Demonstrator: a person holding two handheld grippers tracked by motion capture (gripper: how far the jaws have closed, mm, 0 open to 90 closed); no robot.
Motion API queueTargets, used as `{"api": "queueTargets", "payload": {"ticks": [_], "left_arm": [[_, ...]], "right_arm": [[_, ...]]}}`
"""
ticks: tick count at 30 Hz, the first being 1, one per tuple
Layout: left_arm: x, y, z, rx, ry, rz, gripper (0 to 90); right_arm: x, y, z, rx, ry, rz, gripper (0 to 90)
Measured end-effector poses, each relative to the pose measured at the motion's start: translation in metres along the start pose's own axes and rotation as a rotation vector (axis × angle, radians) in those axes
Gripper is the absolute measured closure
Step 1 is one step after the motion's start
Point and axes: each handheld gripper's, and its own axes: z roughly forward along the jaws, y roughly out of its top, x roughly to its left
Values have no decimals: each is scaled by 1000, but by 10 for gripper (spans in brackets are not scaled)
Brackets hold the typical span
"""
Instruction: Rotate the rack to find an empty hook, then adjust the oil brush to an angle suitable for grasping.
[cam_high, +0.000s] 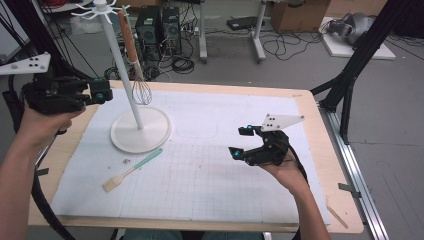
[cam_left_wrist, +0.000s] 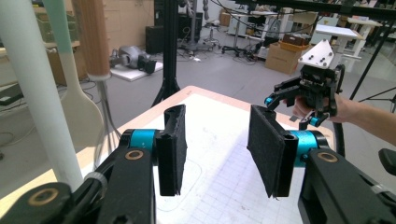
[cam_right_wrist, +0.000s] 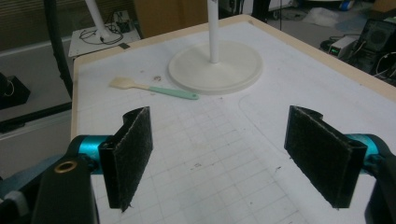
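Nearest the lens, the left gripper (cam_left_wrist: 215, 149) stands with its jaws parted and nothing between the pads. In the high view it sits level at the table's left edge, just beside the whisk and not touching it. The right gripper (cam_high: 240, 141) hovers over the right half of the mat, jaws spread wide and empty.

Items, largest first:
- Table (cam_high: 312, 130): wooden top, covered by a white gridded mat (cam_high: 225, 190).
- Utensil stand (cam_high: 122, 75): white pole on a round base, hooks at the top, upright at the mat's left rear.
- Whisk (cam_high: 137, 75): wooden handle, hanging from a hook, wire head down beside the pole and above the base.
- Spatula (cam_high: 132, 170): green handle and pale blade, flat on the mat just in front of the base, well apart from both grippers.

Assessment: the work in hand appears to be at the whisk.
- Take it on the wooden handle, not the wires.
- Square the pads to the handle before closing.
- Move it clear of the pole; the stand looks light and could tip if the hook is dragged sideways.
- Keep the right gripper back from the base.
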Motion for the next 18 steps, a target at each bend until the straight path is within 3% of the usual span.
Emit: {"api": "queueTargets", "payload": {"ticks": [18], "left_arm": [[-10,-27,6,28,38,-3,423]], "right_arm": [[5,-9,-2,-8,-15,10,225]]}}
